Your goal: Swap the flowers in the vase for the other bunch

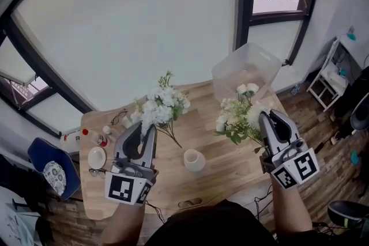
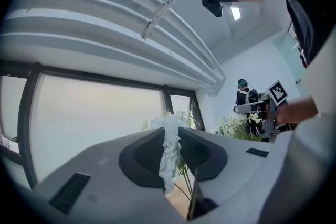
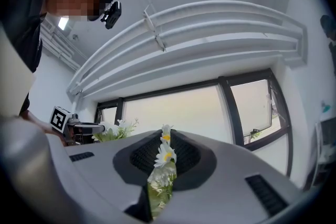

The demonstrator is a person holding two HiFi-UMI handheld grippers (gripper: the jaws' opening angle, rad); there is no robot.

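Big windows (image 1: 127,20) stand behind the wooden worktop (image 1: 225,167). The left tongs (image 1: 149,129) are clamped on a fluffy white bunch (image 1: 161,106). The right tongs (image 1: 266,118) pinch a leafy bunch of daisies (image 1: 239,115) with yellow middles. A small cream vase (image 1: 194,159) stands on the worktop between them.

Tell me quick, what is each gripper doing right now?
Left gripper: closed, holding the white flower bunch.
Right gripper: closed, holding the daisy bunch.
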